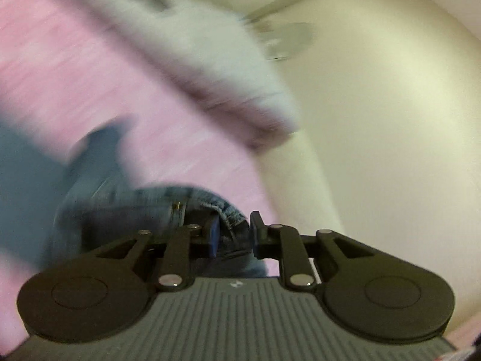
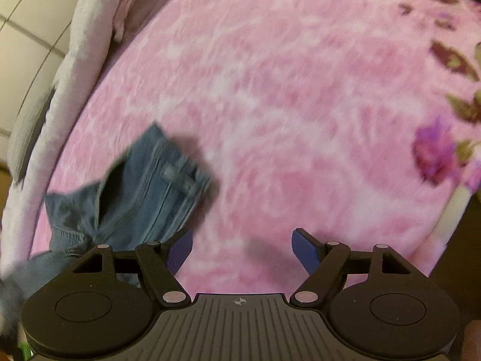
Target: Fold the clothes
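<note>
1. Looking along my left gripper (image 1: 231, 234), I see its two fingers drawn close together with a fold of the jeans (image 1: 156, 210) pinched between them; the blue pad (image 1: 214, 236) on one side presses right against the hem of the denim.
2. From that same camera the jeans bunch up just ahead of the fingers and trail off toward the lower left, where the picture smears into a dark blue blur.
3. Behind the denim lies the pink blanket (image 1: 75, 84), and along its far edge runs a pale grey-white fluffy border (image 1: 216, 60). Beyond that I see a cream wall (image 1: 390, 120); everything there is badly blurred.
4. My right gripper (image 2: 242, 251) stands wide open, nothing between its blue pads (image 2: 305, 251), and under the gap I see only bare pink blanket (image 2: 285, 90).
5. In the right camera the jeans (image 2: 144, 192) lie on the blanket to the left of the open fingers, crumpled, with a belt loop (image 2: 177, 177) showing near the waistband; the nearest fold runs down behind the left finger of that gripper.
6. At the right edge of that view the blanket carries a purple flower print (image 2: 433, 150). On the left a light fluffy border (image 2: 81, 60) edges the blanket, with pale floor tiles (image 2: 24, 30) beyond it.
</note>
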{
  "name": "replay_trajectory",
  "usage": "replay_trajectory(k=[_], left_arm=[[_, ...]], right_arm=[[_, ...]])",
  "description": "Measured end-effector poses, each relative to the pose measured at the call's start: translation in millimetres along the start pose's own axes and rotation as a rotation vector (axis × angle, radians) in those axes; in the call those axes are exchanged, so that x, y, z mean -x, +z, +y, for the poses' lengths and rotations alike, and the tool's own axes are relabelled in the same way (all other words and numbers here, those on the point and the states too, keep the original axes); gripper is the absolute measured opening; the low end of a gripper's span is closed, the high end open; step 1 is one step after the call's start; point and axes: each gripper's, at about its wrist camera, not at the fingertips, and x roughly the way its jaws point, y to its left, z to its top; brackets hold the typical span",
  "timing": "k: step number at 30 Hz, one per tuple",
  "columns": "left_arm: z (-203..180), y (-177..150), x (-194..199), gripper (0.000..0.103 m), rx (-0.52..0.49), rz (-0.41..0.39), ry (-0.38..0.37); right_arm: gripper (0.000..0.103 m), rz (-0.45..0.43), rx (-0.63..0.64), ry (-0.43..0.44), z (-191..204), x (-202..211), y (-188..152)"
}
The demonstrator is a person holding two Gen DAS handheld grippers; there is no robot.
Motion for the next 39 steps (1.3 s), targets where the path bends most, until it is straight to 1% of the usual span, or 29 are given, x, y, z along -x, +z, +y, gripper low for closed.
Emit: replay_trajectory(k=[1,2,3,4,5,6,7,9,11,12,13,15,17,18,20,24,25,26,27,29,32,34,36,37,38,39], left_arm=[[-11.3,14.3,-16.3,0.016,-0.032,-0.009,-0.017],[-23.0,25.5,-30.2,0.017,-0.06,-0.007,-0.017],[-34.7,36.7,-44.1,0.021,-0.087,-0.005,-0.018],[-43.4,44.7,-54.0,0.021,-0.109,-0.004,-0.018],[-44.4,44.3,-53.5,0.021,-0.118,-0.007,-0.014],[-43.2,42.5,-51.8,0.024,-0.121,-0.005,-0.005],[-35.6,36.6,-46.8,0.027,-0.106,0.014,0.028],[-14.1,19.6,-32.9,0.027,-0.057,0.069,0.142],[9.6,-0.9,-8.3,0.027,-0.023,0.094,0.22],[21.6,-11.1,5.7,0.027,0.0,0.106,0.268],[33.8,-21.3,19.6,0.027,0.027,0.118,0.32],[58.2,-40.8,47.5,0.027,0.087,0.136,0.442],[73.7,-53.6,70.9,0.027,0.141,0.132,0.525],[80.2,-59.9,82.4,0.027,0.169,0.125,0.555],[89.2,-68.9,98.9,0.027,0.204,0.101,0.589],[106.5,-78.4,120.1,0.027,0.271,0.058,0.638],[110.2,-79.7,126.5,0.027,0.283,0.046,0.647],[112.8,-79.1,132.3,0.027,0.283,0.037,0.655],[114.6,-77.4,138.8,0.027,0.282,0.03,0.663],[118.1,-76.0,148.2,0.027,0.286,0.014,0.677],[124.4,-73.7,160.2,0.027,0.302,-0.016,0.701],[128.9,-70.8,168.5,0.027,0.311,-0.043,0.715],[132.2,-64.6,174.4,0.027,0.311,-0.062,0.73],[133.9,-61.5,177.4,0.027,0.311,-0.072,0.737],[135.6,-58.2,179.7,0.027,0.309,-0.08,0.742],[137.6,-54.2,180.0,0.027,0.303,-0.082,0.742]], right_arm=[[0.076,-0.021,-0.01,-0.003,-0.4,3.4,3.9],[0.076,-0.042,-0.004,-0.006,0.9,6.9,7.5],[0.076,-0.062,0.007,-0.01,2.7,10.6,11.2],[0.076,-0.073,0.055,-0.02,6.9,12.7,12.9],[0.076,-0.081,0.115,-0.033,11.9,14.4,14.0],[0.076,-0.086,0.209,-0.057,18.7,14.8,12.4],[0.076,-0.087,0.352,-0.095,27.9,12.4,5.1],[0.076,-0.078,0.654,-0.163,46.1,5.3,-14.3],[0.076,-0.063,0.921,-0.177,59.9,-3.6,-39.6],[0.076,-0.062,1.006,-0.172,64.1,-7.9,-49.9],[0.076,-0.064,1.06,-0.166,67.2,-12.3,-57.6],[0.076,-0.077,1.138,-0.167,71.5,-25.4,-67.4],[0.076,-0.104,1.226,-0.186,75.7,-40.4,-74.6],[0.076,-0.132,1.296,-0.208,77.8,-47.8,-78.7],[0.076,-0.205,1.464,-0.255,82.0,-62.7,-88.3],[0.076,-0.316,1.801,-0.263,84.1,-92.6,-111.4],[0.076,-0.337,1.846,-0.258,85.5,-97.0,-113.9],[0.068,-0.315,1.842,-0.234,90.8,-98.0,-111.1],[0.025,-0.281,1.825,-0.204,97.5,-98.4,-106.9],[0.01,-0.236,1.696,-0.123,113.0,-79.3,-90.5],[0.008,-0.176,1.479,-0.004,136.7,-46.3,-64.2],[0.007,-0.134,1.237,0.139,150.4,-9.8,-30.6],[0.005,-0.136,1.004,0.294,162.5,29.9,7.7],[0.004,-0.158,0.92,0.338,167.5,45.0,25.2],[0.003,-0.185,0.854,0.359,171.4,54.7,41.3],[0.003,-0.214,0.765,0.36,171.4,58.6,61.8]])
